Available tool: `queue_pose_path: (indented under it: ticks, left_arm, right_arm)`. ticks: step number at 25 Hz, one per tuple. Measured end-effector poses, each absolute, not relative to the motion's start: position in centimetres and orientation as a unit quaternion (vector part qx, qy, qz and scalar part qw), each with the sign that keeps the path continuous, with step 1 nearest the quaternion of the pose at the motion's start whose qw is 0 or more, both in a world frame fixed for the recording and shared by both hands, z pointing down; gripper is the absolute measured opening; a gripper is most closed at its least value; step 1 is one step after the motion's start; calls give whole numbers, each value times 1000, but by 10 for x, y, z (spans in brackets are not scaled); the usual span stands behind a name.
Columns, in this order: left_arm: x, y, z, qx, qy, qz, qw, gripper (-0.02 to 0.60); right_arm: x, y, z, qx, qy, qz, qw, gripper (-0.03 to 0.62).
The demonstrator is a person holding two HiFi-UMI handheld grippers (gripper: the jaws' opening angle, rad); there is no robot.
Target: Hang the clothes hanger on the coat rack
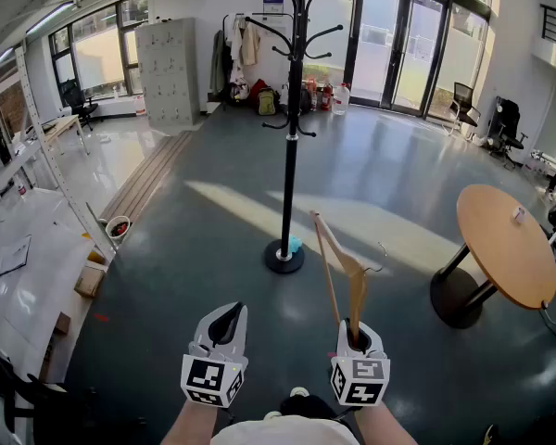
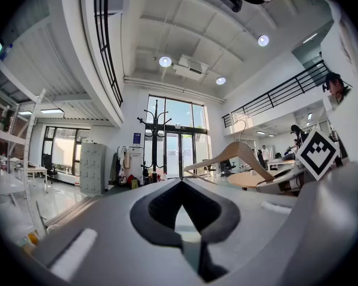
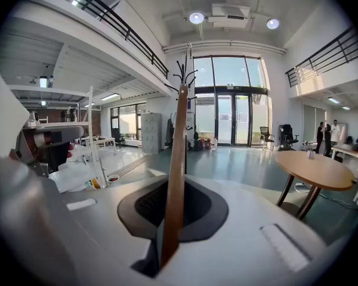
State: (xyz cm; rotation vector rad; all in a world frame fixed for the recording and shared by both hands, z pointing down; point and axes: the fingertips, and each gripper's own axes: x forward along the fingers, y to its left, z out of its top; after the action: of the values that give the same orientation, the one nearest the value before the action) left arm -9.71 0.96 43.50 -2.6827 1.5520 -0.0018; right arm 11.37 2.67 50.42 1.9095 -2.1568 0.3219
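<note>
Hanger (image 1: 356, 290), light brown wood, slim, curved

A round wooden table (image 1: 505, 244) on a dark pedestal stands at the right, with a small white thing (image 1: 518, 214) near its far edge. Glass doors (image 1: 398, 49) fill the back wall, with bags and bottles (image 1: 301, 95) on the floor just beside them. A grey locker cabinet (image 1: 169, 72) stands further left, with garments (image 1: 244, 44) hanging between. White shelving (image 1: 46, 156) lines the left, with a cardboard box (image 1: 90, 279) and a bowl (image 1: 119, 227) near its foot.
</note>
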Motion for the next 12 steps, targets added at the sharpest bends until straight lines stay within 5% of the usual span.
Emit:
queue_pose_path:
  ticks: [12]
  left_arm:
    - [-103, 8, 437, -867, 498, -1, 16, 0]
  right_arm:
    - [111, 27, 505, 658, -734, 126, 111, 37]
